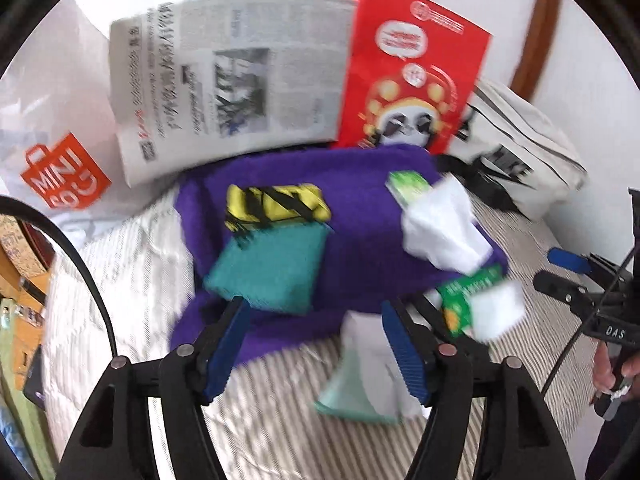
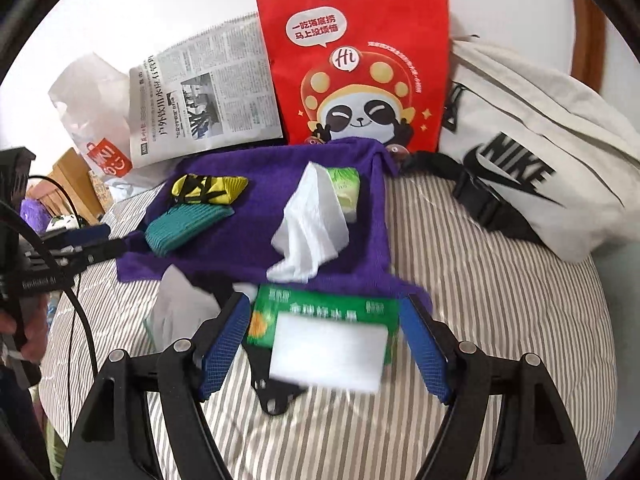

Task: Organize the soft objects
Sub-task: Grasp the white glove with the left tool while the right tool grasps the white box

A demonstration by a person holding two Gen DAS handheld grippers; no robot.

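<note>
On the striped bed [image 2: 460, 280], against the wall, a purple towel [image 2: 248, 240] is spread out with a teal cloth [image 2: 184, 224], a yellow-and-black pouch [image 2: 208, 188] and a loose white tissue [image 2: 308, 224] lying on it. At its near edge lies a green tissue pack [image 2: 324, 316] between the right gripper's [image 2: 326, 344] spread, untouching jaws. The left gripper [image 1: 316, 344] hangs open over the towel's edge, nothing in it.

motion-blurred green tissue pack [image 2: 324, 320], print unreadable

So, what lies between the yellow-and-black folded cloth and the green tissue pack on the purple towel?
Only bare purple towel lies between the yellow-and-black cloth and the green pack, seen in the right wrist view.
</note>
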